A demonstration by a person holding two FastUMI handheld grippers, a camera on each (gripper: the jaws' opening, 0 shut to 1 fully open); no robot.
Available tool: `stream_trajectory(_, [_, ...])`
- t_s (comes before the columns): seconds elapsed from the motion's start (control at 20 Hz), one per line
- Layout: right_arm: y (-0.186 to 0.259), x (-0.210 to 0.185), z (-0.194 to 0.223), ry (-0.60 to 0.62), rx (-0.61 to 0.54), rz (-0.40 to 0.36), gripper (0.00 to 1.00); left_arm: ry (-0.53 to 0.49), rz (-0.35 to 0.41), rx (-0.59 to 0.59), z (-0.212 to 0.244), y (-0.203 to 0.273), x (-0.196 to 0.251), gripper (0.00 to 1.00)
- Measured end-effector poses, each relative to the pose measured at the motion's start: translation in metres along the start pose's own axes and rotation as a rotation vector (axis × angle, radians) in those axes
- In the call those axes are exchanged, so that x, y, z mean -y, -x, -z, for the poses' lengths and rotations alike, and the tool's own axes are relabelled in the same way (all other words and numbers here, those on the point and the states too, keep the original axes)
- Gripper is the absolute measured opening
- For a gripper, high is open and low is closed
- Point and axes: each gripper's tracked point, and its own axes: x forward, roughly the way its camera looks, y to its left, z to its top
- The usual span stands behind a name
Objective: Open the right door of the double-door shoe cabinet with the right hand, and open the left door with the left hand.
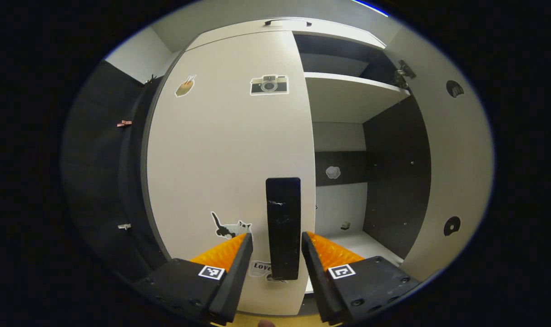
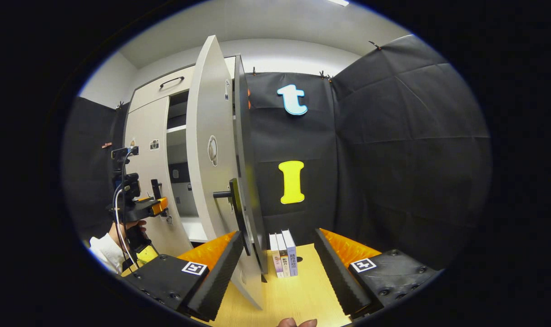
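White laminated board, that's what you're dealing with: rigid panels on concealed hinges, so neither door will flex or fight you, it just pivots. Light enough to swing with one pull, but smooth-faced, so don't expect any grip on the flat surface itself.

The right door (image 2: 211,150) already stands well open, edge-on in the right gripper view, with its dark handle (image 2: 232,200) sticking out at mid height. Your right hand-held gripper (image 2: 275,259) sits spread wide, close to that door's lower edge but pinching nothing, above the wooden desk (image 2: 302,295) with a few books (image 2: 283,253) standing behind it. That half looks done to me.

The left door (image 1: 230,150) is still closed, flat to the cabinet, with stickers on it and the open shelf (image 1: 352,88) compartment beside it. Its black bar handle (image 1: 283,227) runs vertically near the inner edge. Your left hand-held gripper (image 1: 276,254) is spread with the lower part of that bar right between the fingers, not yet closed on it as far as I can tell.

I'd clamp on the bar itself, around its middle or lower half, since it's the only thing there with an edge to hold. It looks slick and a bit scuffed, so squeeze firmly before pulling, then follow the arc of the hinge on the far left side rather than dragging straight back, or the fingers may slide off the end.
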Motion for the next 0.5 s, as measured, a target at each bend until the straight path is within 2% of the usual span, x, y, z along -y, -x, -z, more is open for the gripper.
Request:
stream_trajectory(0.15, [-0.0014, 0.0028, -0.0022, 0.003, 0.006, 0.002, 0.98, 0.003, 0.025, -0.004, 0.0001, -0.0051, 0.0033, 0.57])
stream_trajectory(0.25, [-0.0012, 0.0027, -0.0038, 0.0, 0.012, 0.003, 0.98, -0.005, 0.038, 0.0, -0.0004, -0.0059, 0.0078, 0.46])
stream_trajectory(0.3, [-0.001, 0.0024, -0.0037, -0.001, 0.01, 0.0, 0.98, -0.009, 0.031, -0.003, 0.0002, -0.0093, 0.0078, 0.37])
stream_trajectory(0.45, [0.0005, -0.0027, -0.0014, 0.012, 0.007, -0.009, 0.98, -0.02, 0.004, -0.032, 0.0071, -0.0049, 0.0066, 0.35])
stream_trajectory(0.5, [0.0019, -0.0036, -0.0069, 0.015, 0.037, -0.007, 0.98, -0.017, -0.001, -0.028, 0.0062, -0.0064, 0.0066, 0.36])
